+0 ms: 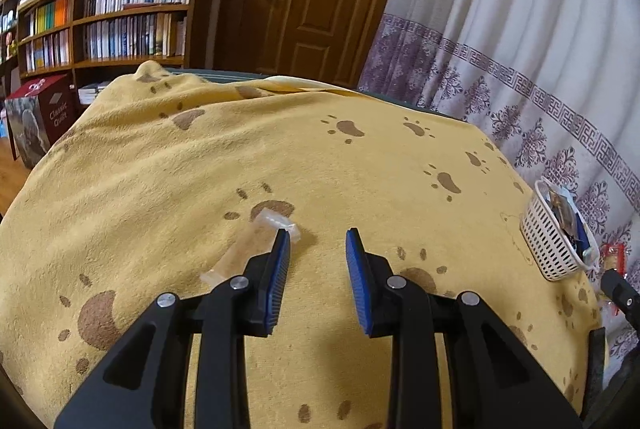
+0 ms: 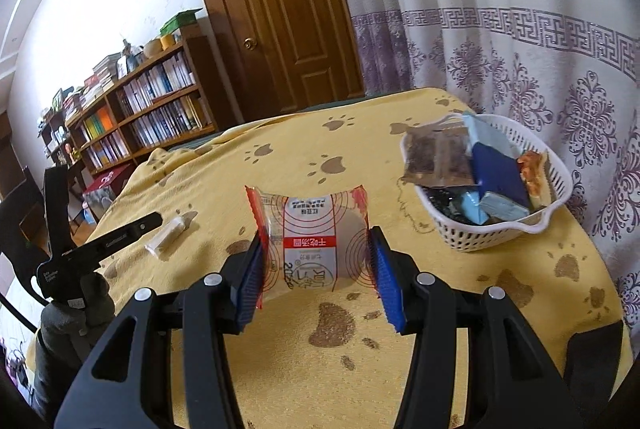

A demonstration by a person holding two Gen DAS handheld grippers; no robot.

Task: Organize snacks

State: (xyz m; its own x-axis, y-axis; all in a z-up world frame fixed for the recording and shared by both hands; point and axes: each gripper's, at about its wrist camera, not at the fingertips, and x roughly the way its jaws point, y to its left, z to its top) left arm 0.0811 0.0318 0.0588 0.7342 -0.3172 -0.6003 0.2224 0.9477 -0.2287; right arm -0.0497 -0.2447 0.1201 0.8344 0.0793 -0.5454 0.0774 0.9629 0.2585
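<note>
Right gripper (image 2: 316,257): clamped on a clear snack packet (image 2: 310,241) with red edges and red print, one blue pad pressed on each side, the packet held above the yellow paw-print blanket (image 2: 280,361).
Left gripper (image 1: 318,257): nothing between its blue pads; a visible gap shows between them, yet they sit near their narrowest, so I count it as closed and empty, hovering over the blanket.
Wrapped stick snack (image 1: 244,249): lies on the blanket, just beside the left gripper's left finger (image 1: 280,269), partly hidden behind it; whether they touch cannot be told.
White plastic basket (image 2: 556,189): sits near the blanket's far right edge by the curtain (image 2: 520,49), holding blue packets, a brown-filled clear bag and an orange-red packet.
Held packet versus basket: well apart, the packet left of and nearer than the basket.
Background: wooden door (image 2: 280,9), bookshelf (image 1: 120,17) full of books.
</note>
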